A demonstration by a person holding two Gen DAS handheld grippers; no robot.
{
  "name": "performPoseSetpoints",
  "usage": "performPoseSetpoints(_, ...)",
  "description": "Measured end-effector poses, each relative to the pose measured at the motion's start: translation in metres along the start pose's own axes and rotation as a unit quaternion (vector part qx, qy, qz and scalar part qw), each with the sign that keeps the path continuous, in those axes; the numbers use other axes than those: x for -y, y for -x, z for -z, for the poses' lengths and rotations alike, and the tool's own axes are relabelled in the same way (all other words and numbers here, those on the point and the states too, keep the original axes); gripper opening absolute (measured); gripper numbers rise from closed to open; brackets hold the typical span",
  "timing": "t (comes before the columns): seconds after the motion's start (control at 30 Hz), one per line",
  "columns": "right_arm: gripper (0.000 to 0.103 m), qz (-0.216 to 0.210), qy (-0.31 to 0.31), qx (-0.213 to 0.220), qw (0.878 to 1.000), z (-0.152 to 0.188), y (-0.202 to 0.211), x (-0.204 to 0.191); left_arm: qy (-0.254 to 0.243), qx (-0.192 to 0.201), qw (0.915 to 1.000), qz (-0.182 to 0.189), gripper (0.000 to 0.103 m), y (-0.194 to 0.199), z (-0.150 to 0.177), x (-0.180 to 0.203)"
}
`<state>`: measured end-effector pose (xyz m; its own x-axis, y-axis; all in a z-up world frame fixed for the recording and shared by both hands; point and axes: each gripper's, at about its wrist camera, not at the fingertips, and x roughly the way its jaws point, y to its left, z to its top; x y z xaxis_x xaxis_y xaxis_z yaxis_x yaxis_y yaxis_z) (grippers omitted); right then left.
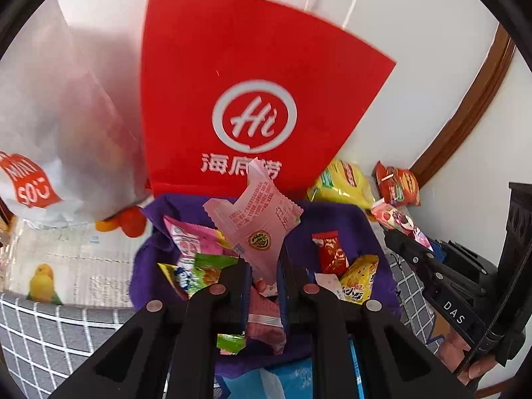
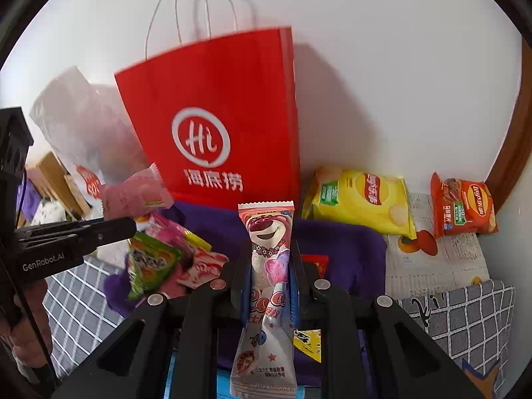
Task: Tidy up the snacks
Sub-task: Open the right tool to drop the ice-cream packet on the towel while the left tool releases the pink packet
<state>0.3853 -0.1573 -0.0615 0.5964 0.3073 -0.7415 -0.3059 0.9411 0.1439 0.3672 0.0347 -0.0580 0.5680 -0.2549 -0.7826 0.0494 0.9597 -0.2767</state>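
Two grippers, each clamping one crinkly packet: left gripper (image 1: 264,277) pink wrapper (image 1: 257,229), right gripper (image 2: 271,274) bear-print sachet (image 2: 267,286), before one red paper bag (image 2: 219,126)

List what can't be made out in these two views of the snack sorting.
- Inside of the red bag: both views show only its front.
- White plastic bag contents: blurred, left view.
- Pink packet in the left tool: print too small.
- Snacks in the purple bin: partly hidden by the bear packet and right tool.
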Motion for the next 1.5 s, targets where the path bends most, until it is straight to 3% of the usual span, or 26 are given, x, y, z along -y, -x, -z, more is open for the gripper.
performPoseSetpoints(0.77, 0.019, 0.01, 0.003, -0.092, 0.996, 0.019, -0.068, 0.011, -0.002, -0.07, 0.9975, -0.009, 0.013, -0.062, 0.014, -0.007)
performPoseSetpoints(1.5, 0.023, 0.012, 0.009, -0.102, 0.995, 0.022, -0.075, 0.009, 0.009, -0.093, 0.9956, -0.01, 0.014, -0.065, 0.014, -0.011)
